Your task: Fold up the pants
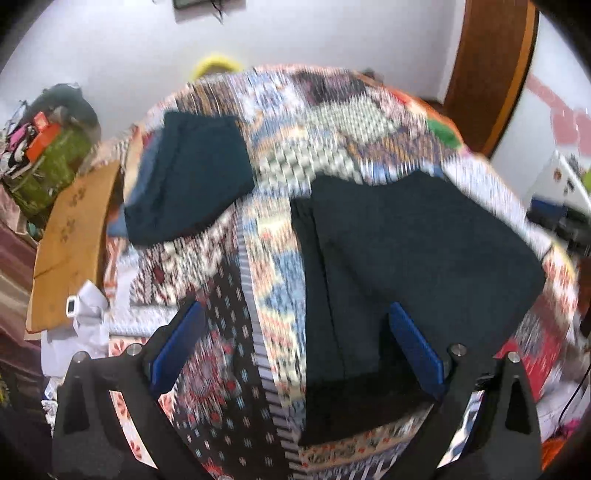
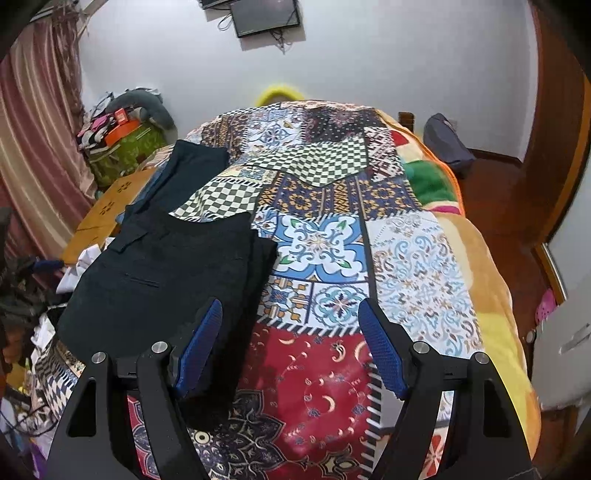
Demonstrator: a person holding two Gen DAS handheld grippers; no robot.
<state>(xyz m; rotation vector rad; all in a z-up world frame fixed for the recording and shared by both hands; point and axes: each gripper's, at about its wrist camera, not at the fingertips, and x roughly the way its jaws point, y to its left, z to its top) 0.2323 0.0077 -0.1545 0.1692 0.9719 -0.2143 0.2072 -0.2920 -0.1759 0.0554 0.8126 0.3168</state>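
Two handheld grippers hover over a bed draped in a patchwork bedspread [image 2: 321, 240], where dark pants [image 2: 166, 273] lie flat in a compact folded block near the bed's left side. The left gripper [image 1: 295, 347] is spread wide and holds nothing, its right finger above the garment's near portion; its view is smeared by motion blur. The right gripper [image 2: 290, 347] is likewise spread and empty, its left blue pad [image 2: 199, 347] over the pants' right edge, its other pad over bare bedspread. Judging by the neat rectangle, the folding looks nearly complete; a good finish would mean pinching only the layered edge, keeping all layers together, lifting evenly with both tools so the stack does not slide, then smoothing it flat. By count: two grippers, four blue pads, one pair of pants in work, and one second dark folded garment [image 2: 192, 173] farther up the bed on the left, apart from the first in the left view. One wall-mounted screen [image 2: 264, 14] hangs above.
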